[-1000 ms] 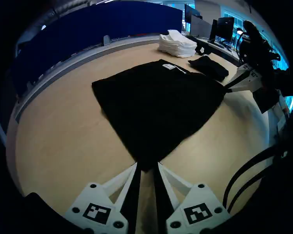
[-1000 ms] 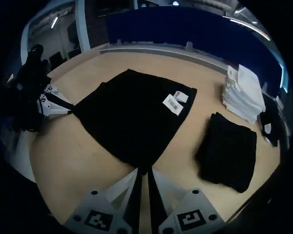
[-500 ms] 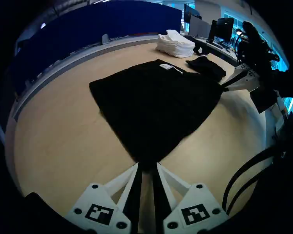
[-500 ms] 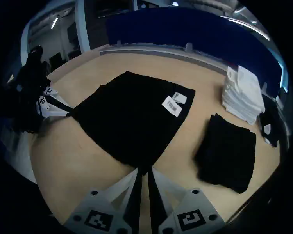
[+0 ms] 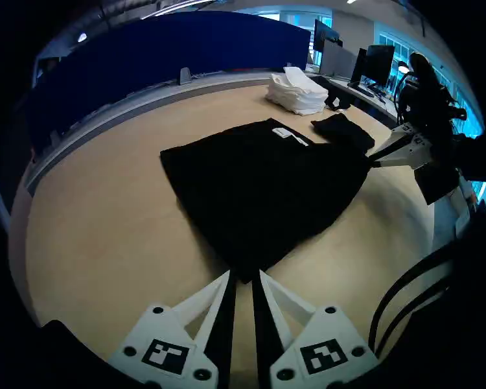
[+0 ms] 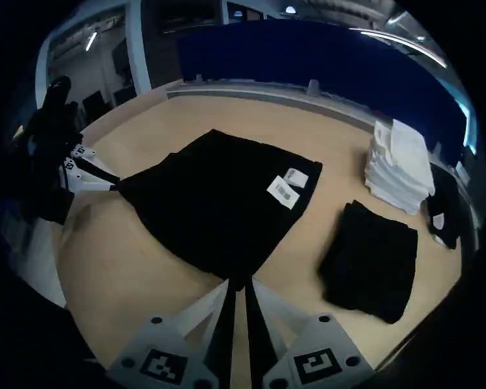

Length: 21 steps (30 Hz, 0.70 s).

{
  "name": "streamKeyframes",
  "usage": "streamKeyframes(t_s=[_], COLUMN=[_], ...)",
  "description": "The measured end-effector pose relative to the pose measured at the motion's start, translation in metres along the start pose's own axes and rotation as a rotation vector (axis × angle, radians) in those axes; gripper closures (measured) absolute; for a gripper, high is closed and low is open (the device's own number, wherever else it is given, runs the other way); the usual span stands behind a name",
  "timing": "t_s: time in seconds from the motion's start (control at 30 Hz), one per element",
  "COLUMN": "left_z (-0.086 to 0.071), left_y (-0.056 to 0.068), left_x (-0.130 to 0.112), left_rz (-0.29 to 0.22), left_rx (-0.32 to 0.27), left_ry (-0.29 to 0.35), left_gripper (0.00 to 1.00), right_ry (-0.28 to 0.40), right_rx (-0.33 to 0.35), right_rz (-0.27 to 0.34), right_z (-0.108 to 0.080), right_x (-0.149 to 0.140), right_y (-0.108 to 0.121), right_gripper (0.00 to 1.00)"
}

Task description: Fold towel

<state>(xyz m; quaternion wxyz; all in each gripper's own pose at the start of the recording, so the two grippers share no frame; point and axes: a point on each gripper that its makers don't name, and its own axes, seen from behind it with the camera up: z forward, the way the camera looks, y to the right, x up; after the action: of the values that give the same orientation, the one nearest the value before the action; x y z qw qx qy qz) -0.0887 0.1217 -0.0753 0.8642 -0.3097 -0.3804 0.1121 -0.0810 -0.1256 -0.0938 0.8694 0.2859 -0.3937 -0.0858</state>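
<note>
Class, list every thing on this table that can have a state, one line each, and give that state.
black towel, spread out, one corner in each gripper
left gripper, shut on a black towel corner
right gripper, shut on a black towel corner
second black towel, folded, lying flat
white towels, folded, stacked
tags, lying on the black towel

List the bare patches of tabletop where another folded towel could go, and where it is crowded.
Widest free patch: bare table between the black towel and the blue partition. A narrower strip lies between that towel and the folded black pile. Crowded: the corner with the white stack beside that pile.
</note>
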Motion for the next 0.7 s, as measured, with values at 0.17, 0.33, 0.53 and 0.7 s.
streamKeyframes(t_s=[0.17, 0.33, 0.53, 0.7], left_z=[-0.013, -0.027, -0.019, -0.009], left_y=[0.0, 0.004, 0.014, 0.02], left_x=[0.003, 0.006, 0.001, -0.004], left_rz=[-0.013, -0.043, -0.039, 0.015], left_rx=[0.01, 0.009, 0.001, -0.002], left_ry=[0.004, 0.014, 0.01, -0.009], left_gripper=[0.83, 0.83, 0.83, 0.83], right_ry=[0.004, 0.012, 0.009, 0.011], right_rx=[-0.005, -0.001, 0.006, 0.013], right_rz=[0.001, 0.007, 0.016, 0.017], right_z=[-0.011, -0.023, -0.019, -0.016], right_x=[0.004, 0.009, 0.005, 0.005], right_y=[0.0, -0.005, -0.009, -0.012], right_gripper=[0.9, 0.9, 0.9, 0.9])
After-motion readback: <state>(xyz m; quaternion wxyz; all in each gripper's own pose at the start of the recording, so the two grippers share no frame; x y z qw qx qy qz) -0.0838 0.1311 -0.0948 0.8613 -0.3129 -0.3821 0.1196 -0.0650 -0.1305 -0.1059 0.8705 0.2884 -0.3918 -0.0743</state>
